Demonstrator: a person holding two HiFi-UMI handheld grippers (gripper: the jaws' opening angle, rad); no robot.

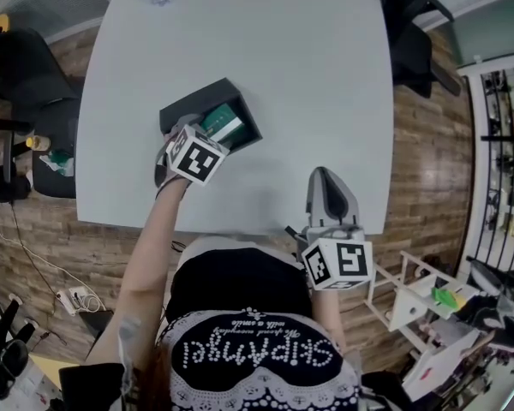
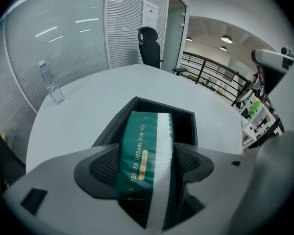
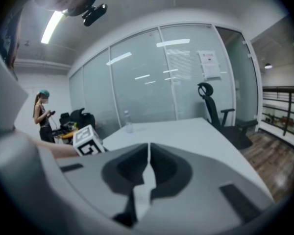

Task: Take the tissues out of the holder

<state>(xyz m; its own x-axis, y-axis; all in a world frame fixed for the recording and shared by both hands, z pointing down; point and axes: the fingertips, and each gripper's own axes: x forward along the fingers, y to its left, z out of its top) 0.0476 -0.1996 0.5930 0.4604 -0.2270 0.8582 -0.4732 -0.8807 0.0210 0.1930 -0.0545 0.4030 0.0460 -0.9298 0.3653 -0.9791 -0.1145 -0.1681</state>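
A green tissue pack [image 2: 143, 153] with a white stripe lies in the black box-shaped holder [image 2: 159, 106] on the white table. My left gripper [image 2: 146, 166] is shut on the near end of the pack, a pad on each side. In the head view the same green tissue pack [image 1: 223, 123] shows inside the black holder [image 1: 182, 108], with the left gripper [image 1: 197, 144] reaching in from the near side. My right gripper [image 1: 327, 197] rests at the table's near edge, jaws shut on nothing; the right gripper [image 3: 148, 173] points across the table.
A clear water bottle [image 2: 52, 83] stands at the far side of the white table [image 1: 308, 75]. Black office chairs [image 1: 415, 32] stand around it. A white rack [image 1: 420, 298] is at the near right. A person [image 3: 43, 115] stands far off by the glass wall.
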